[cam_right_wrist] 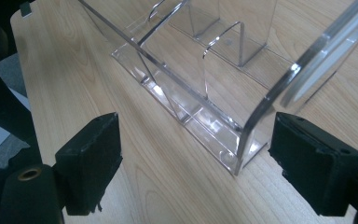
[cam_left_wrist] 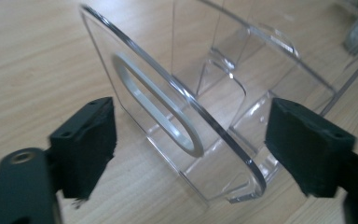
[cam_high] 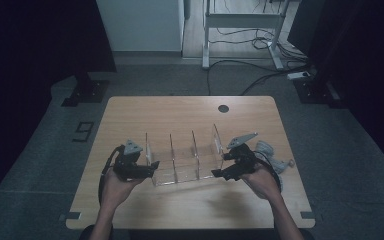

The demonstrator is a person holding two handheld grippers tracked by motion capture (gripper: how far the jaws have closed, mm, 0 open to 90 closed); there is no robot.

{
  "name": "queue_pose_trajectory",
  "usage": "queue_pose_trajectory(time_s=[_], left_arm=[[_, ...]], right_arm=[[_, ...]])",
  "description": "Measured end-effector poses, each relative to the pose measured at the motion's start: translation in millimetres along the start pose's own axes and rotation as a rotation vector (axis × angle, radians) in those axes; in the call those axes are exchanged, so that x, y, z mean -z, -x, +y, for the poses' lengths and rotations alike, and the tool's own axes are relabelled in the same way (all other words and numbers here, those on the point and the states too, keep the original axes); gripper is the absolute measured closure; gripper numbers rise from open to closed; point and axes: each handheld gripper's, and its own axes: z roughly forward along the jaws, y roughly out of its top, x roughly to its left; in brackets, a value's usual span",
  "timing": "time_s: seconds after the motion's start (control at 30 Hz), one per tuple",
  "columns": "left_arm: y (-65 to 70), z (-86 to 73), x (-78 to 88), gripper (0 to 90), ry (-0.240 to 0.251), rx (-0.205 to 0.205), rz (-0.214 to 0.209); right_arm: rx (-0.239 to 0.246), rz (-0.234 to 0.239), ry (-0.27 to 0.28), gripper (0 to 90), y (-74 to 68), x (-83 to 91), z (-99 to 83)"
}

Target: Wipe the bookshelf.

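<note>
On the wooden bench (cam_high: 130, 115), a clear acrylic rack (cam_high: 182, 160) stands near the front edge, each end panel between the spread, untouching left tongs (cam_high: 152, 166) and right tongs (cam_high: 216, 173), seemingly poised for a two-handed lift.

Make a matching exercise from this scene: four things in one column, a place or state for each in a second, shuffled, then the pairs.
Things:
1. organizer
2. left gripper
3. right gripper
4. round hole

Places or states:
A. near the table's far edge
B. open, at the organizer's right end wall
C. clear, with upright dividers, between the two grippers
D. open, its jaws on either side of the end wall with the oval slot

Pairs: 1-C, 2-D, 3-B, 4-A
</note>
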Motion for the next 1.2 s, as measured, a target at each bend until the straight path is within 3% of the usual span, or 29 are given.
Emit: queue_pose_trajectory(time_s=[0.13,0.2,0.33,0.53,0.63,0.9,1.2], left_arm=[[1.1,-3.0,-0.1,35.9,-0.016,-0.002,0.019],[1.3,-3.0,-0.2,39.0,-0.015,0.006,0.003],[4.4,-1.1,0.6,50.5,-0.025,-0.031,-0.011],[-4.2,-2.3,1.1,60.8,-0.025,-0.008,0.014],[-9.5,-3.4,1.3,64.2,-0.023,0.004,0.018],[-24.6,-5.1,1.1,71.4,-0.014,0.038,0.013],[-39.5,-6.7,0.4,80.1,0.008,0.069,0.028]], right_arm=[[0.005,-0.022,0.01,16.2,2.1,7.6,-1.9],[0.004,-0.04,0.015,16.3,4.3,12.6,-3.0],[-0.02,-0.077,0.004,16.8,10.8,23.0,-6.6],[-0.061,-0.135,0.005,18.9,24.5,43.8,-16.9],[-0.06,-0.193,-0.006,19.4,31.5,53.0,-23.0],[-0.109,-0.289,-0.019,19.8,51.0,67.9,-42.1],[-0.18,-0.337,-0.056,17.2,71.5,60.0,-70.8]])
